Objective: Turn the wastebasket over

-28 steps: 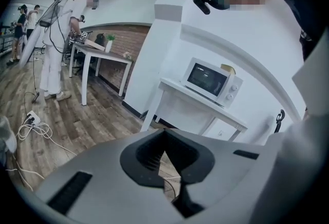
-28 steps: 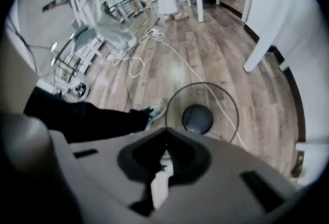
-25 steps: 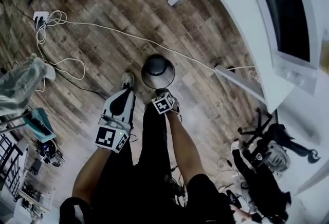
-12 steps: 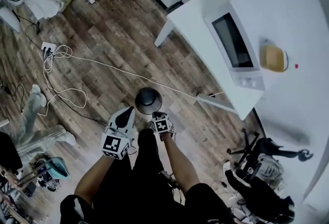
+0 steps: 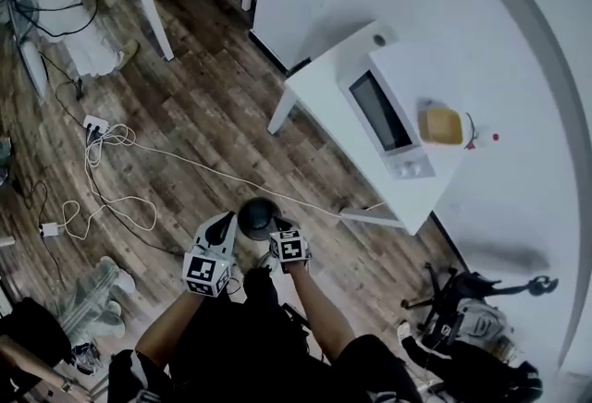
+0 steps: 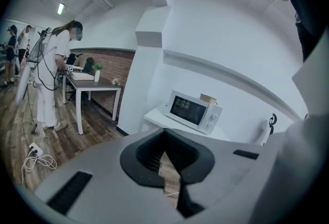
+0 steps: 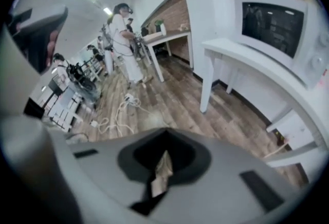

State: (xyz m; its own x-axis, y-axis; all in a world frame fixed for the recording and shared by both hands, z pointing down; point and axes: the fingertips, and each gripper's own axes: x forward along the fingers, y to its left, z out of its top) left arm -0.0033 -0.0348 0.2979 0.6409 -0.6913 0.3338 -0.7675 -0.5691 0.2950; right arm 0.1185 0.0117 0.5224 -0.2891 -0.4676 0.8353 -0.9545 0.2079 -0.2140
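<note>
Since a second ago both claws have lifted higher, the left gripper [image 5: 220,225] and right gripper [image 5: 280,227] pinched shut on nothing, with the dark round wastebasket [image 5: 257,216] now smaller at lower centre on the wood-plank floor [image 5: 213,96].

Wood floor [image 5: 213,105] w/ wastebasket [image 5: 255,215], cables [image 5: 113,136], pwr strip [image 5: 93,124].

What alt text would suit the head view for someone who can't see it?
Seen from above, a person holds the left gripper and right gripper near a dark round wastebasket on a wooden floor. A microwave sits on a white table to the right.
</note>
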